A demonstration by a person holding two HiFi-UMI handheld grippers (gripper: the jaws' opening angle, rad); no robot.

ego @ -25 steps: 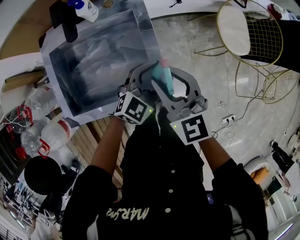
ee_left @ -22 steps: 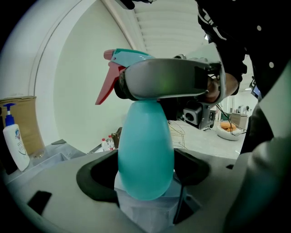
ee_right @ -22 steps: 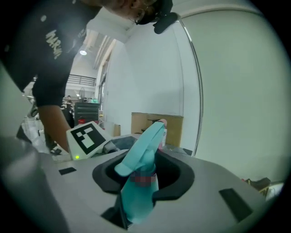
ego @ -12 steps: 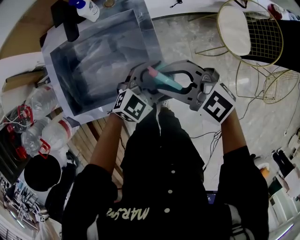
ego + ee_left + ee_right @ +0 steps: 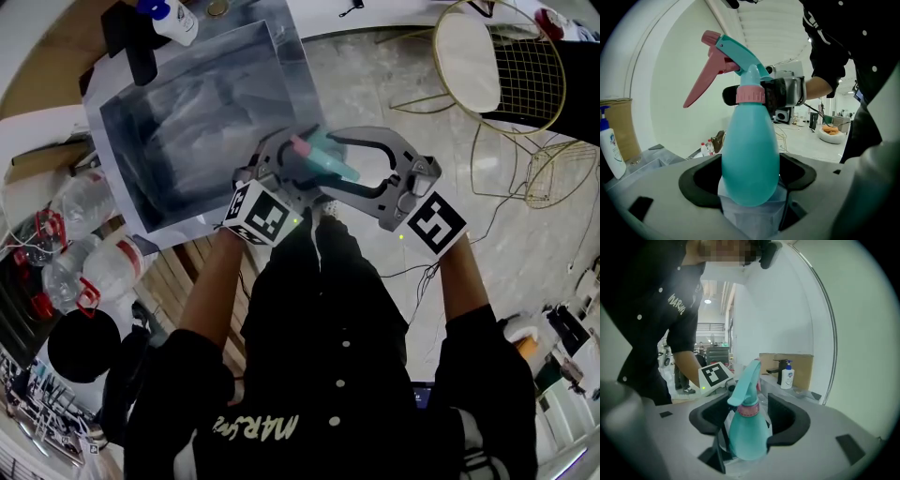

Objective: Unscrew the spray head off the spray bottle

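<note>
Jaws: left gripper [image 5: 750, 183] clamps spray bottle [image 5: 751, 145]; right gripper [image 5: 749, 422] just opened around it.

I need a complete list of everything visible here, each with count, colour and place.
spray bottle: one, teal, pink collar and trigger, between both grippers
sink: one, grey steel, upper left
soap bottle: one, white and blue, by sink
plastic bottles: several, clear, red caps, far left
wire chair: one, gold, upper right
left gripper: one, grey, shut on spray bottle's body
right gripper: one, grey, jaws just opened, bottle's top between them
</note>
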